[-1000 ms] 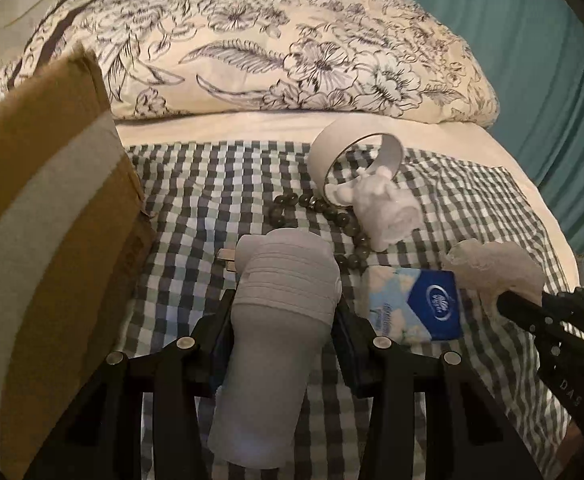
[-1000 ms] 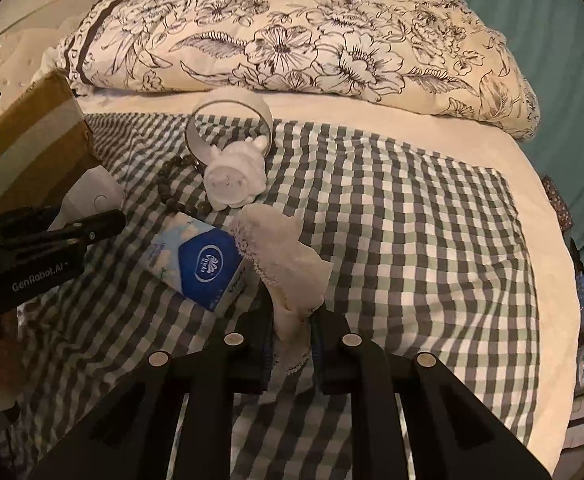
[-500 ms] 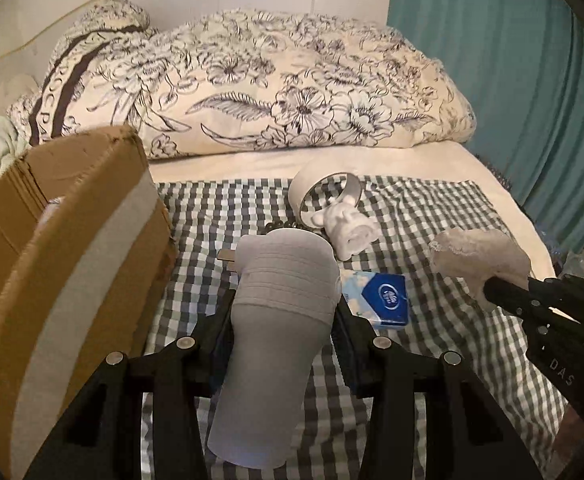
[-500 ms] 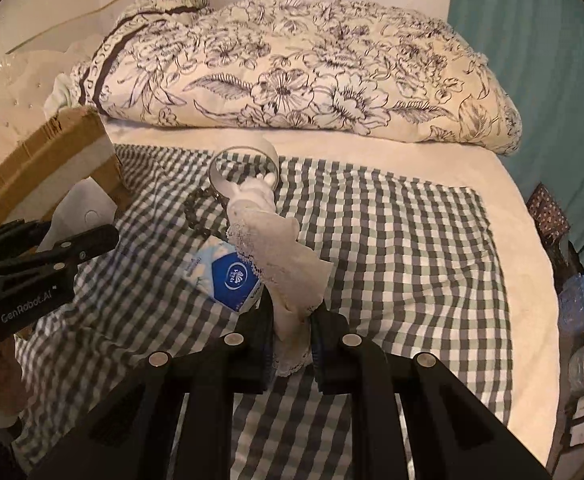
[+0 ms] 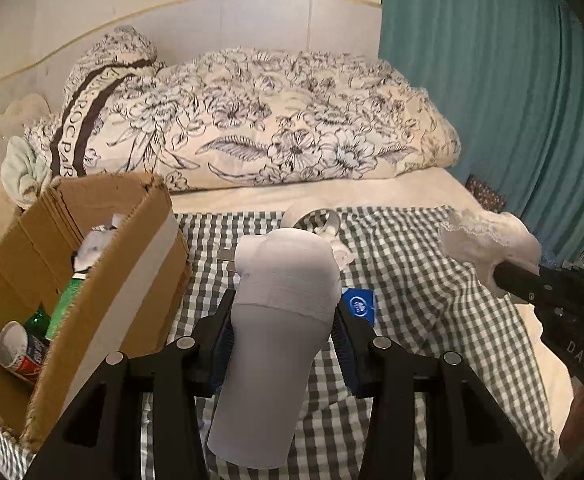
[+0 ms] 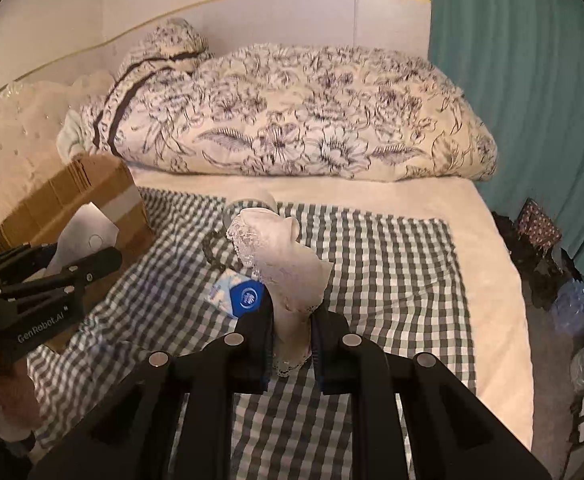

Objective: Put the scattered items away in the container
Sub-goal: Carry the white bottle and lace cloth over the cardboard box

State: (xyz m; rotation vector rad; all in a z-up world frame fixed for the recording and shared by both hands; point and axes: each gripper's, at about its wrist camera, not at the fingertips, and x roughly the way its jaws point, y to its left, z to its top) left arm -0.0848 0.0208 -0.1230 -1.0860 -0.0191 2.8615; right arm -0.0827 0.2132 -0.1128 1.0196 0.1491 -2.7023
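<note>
Both tools loaded (box (image 5: 104,280) nearby)

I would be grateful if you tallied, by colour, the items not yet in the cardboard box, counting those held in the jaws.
White or pale: 4 (handheld device, lace cloth, tape ring, figurine)
Blue: 1 (tissue pack)
Dark: 1 (bead string)
Total: 6
</note>
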